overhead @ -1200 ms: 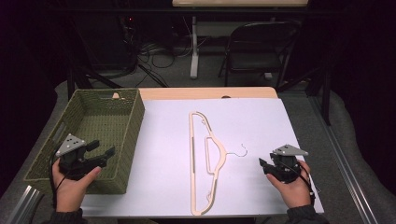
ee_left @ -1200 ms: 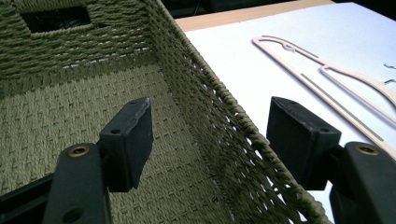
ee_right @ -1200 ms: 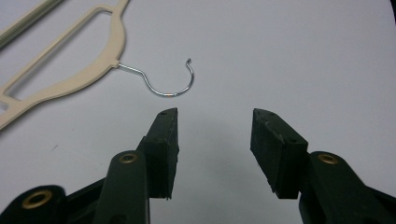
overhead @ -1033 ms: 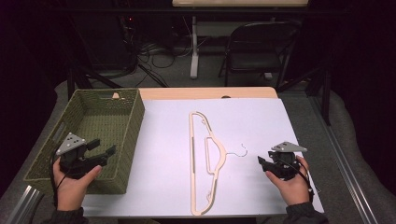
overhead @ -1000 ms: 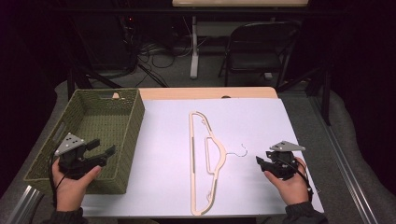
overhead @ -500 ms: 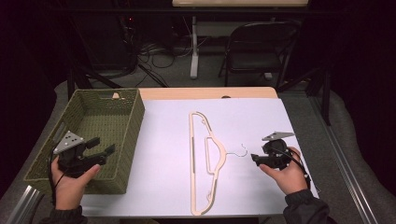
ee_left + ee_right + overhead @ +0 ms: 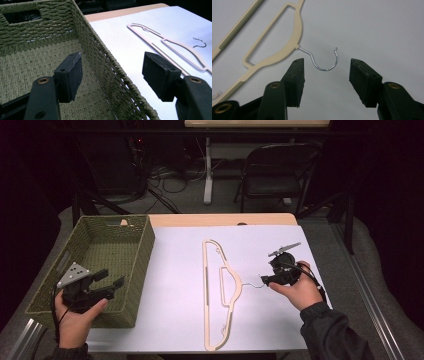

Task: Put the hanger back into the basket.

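At the left, the woven basket point(image 7: 95, 265) is sitting on the table's left edge, its right wall meeting the white sheet point(image 7: 175, 285) that is covering the rest of the top. The left gripper point(image 7: 112, 285) is hovering over the basket's near right corner, jaws standing wide apart and straddling that wall point(image 7: 110, 67) without pressing on it. Mid-sheet, the cream hanger point(image 7: 220, 290) is lying flat with bare sheet all round it. Its wire hook point(image 7: 324, 61) is pointing toward the right gripper point(image 7: 263, 281), whose jaws have just been opening and are now gaping just short of the hook, gripping nothing. Beyond the table, a folding chair point(image 7: 272, 175) is standing.
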`<action>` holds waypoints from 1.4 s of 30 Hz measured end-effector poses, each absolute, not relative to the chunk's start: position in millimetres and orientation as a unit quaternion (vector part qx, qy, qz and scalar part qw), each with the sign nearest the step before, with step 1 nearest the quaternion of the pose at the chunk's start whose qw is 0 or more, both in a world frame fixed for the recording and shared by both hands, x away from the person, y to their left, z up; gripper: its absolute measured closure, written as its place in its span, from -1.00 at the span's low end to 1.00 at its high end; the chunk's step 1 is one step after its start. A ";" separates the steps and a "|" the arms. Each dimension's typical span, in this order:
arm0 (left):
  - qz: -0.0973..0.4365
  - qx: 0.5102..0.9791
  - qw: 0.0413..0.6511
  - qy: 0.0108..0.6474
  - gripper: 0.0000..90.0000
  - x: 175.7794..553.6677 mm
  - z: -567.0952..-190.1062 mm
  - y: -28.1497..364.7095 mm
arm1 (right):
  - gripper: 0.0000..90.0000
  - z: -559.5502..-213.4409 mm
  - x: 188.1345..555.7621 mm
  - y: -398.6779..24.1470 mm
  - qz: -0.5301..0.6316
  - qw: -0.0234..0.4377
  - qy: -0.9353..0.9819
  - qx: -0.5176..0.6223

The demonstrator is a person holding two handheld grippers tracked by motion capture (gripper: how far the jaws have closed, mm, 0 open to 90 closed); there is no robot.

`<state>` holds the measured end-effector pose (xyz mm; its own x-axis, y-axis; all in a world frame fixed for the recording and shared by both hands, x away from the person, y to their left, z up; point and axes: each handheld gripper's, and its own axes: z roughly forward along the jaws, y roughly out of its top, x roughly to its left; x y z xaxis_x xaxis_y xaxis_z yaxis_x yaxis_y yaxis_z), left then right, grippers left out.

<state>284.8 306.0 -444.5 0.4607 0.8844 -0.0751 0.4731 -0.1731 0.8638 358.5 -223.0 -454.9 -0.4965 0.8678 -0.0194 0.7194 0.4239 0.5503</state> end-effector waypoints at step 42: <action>0.239 0.723 0.442 0.474 -0.27 278.5 -444.4 313.6 | 0.19 -476.2 421.3 -93.4 0.150 0.045 0.891 0.426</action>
<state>278.5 313.6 -444.4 0.4354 0.8972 -0.0740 0.4741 -0.1587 0.8660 421.3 -93.4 -476.2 -0.6336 0.7722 0.0470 0.7451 0.5927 0.3058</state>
